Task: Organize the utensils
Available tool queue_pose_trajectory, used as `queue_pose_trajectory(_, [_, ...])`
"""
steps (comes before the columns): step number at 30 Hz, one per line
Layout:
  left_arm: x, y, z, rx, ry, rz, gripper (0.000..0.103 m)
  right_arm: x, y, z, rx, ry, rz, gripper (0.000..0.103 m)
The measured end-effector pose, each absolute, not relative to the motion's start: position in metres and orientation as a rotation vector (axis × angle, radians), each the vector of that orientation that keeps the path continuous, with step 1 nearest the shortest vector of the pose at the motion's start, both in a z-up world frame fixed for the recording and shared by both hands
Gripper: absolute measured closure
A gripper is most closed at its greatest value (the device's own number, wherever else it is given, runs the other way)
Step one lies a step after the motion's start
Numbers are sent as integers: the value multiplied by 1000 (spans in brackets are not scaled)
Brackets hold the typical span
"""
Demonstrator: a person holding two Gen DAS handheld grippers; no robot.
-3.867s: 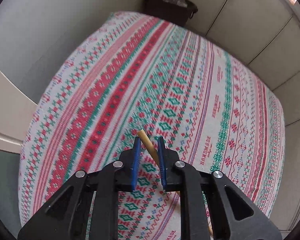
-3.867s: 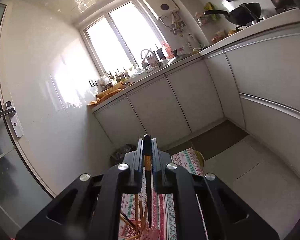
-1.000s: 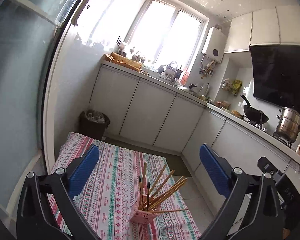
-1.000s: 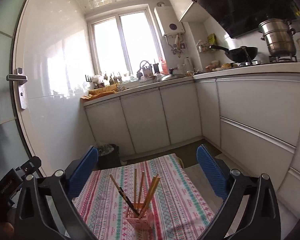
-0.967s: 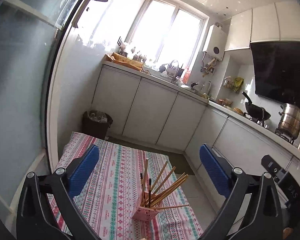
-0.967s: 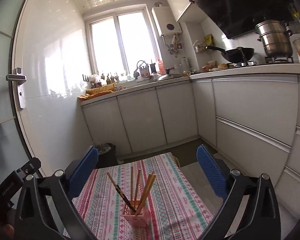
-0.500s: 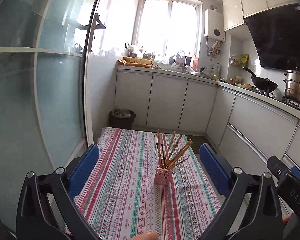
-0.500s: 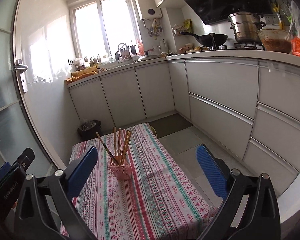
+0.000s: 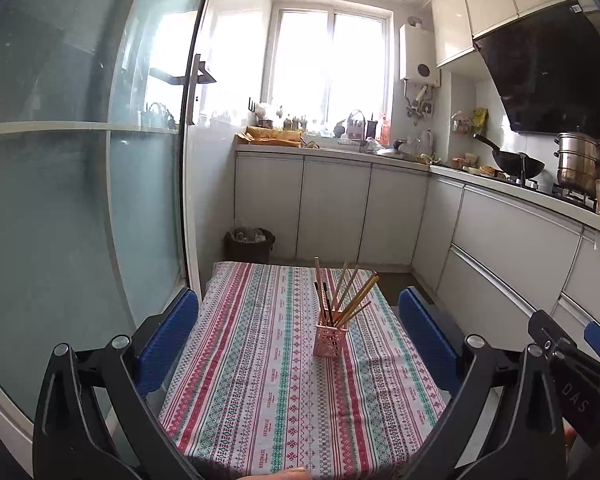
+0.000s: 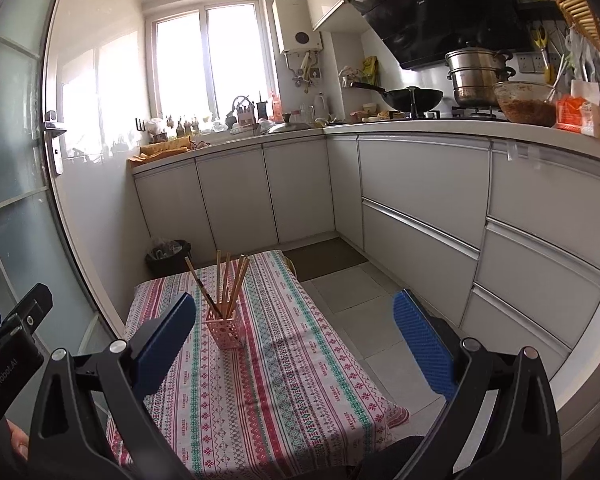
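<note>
Currently, the left gripper [image 9: 299,334] and the right gripper [image 10: 294,340] are both holding their blue pads spread wide, gripping nothing. The pink holder [image 9: 331,338] is standing upright at lower centre of the left view, on the striped tablecloth [image 9: 260,380]. The chopsticks [image 9: 346,294] are fanning out of it, leaning at mixed angles.

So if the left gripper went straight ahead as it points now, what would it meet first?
Probably the chopsticks in the pink holder on the table; depth is unclear, so it might pass above them.
</note>
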State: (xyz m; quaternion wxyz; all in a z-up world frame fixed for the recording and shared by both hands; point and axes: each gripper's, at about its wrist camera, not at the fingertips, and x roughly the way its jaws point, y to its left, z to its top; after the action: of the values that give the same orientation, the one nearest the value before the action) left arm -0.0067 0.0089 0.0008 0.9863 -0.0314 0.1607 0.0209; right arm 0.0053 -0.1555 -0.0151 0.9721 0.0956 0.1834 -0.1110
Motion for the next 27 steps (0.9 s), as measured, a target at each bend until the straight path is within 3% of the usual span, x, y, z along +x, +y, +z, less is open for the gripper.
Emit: queue_pose_trajectory(27, [-20,-10,-3,-23,326,2,7,-13,-173,-18,218,394,-253,7])
